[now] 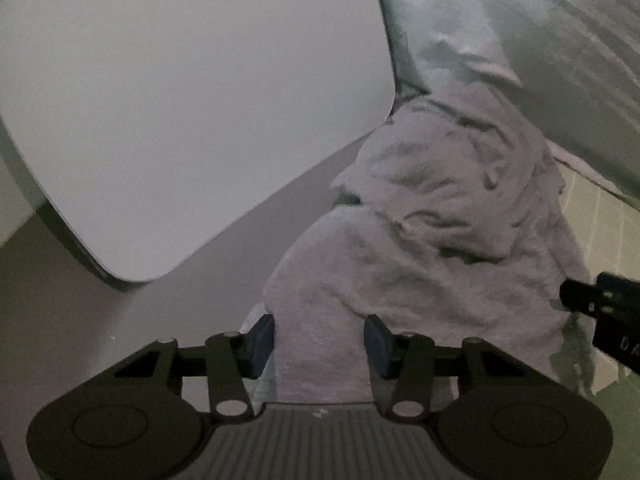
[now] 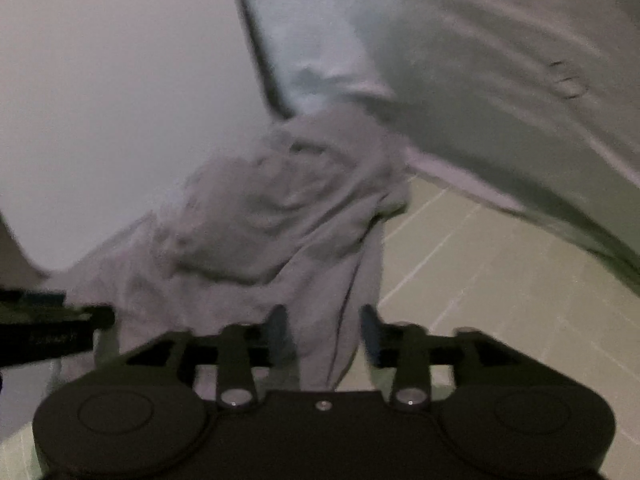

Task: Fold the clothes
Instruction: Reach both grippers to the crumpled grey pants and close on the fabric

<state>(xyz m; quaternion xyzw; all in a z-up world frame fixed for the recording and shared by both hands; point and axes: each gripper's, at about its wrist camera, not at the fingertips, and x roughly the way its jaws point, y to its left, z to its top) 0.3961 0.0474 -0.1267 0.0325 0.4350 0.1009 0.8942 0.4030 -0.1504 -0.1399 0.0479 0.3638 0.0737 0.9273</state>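
Note:
A fuzzy pale lilac-grey garment (image 1: 440, 208) hangs crumpled beside the white table (image 1: 180, 100), above the tiled floor. My left gripper (image 1: 320, 344) is shut on a thick band of it, which fills the gap between the blue pads. In the right wrist view the same garment (image 2: 260, 208) runs down between the fingers of my right gripper (image 2: 324, 332), which is shut on another fold. The two grippers are close together. The right gripper's body (image 1: 600, 316) shows at the left view's right edge. The left gripper's body (image 2: 52, 328) shows at the right view's left edge. Both views are blurred.
The white table top (image 2: 100, 100) with rounded corners fills the left of both views. A large pale grey-green cloth surface (image 2: 500, 80) fills the upper right, just behind the garment. Light tiled floor (image 2: 500, 300) lies below on the right.

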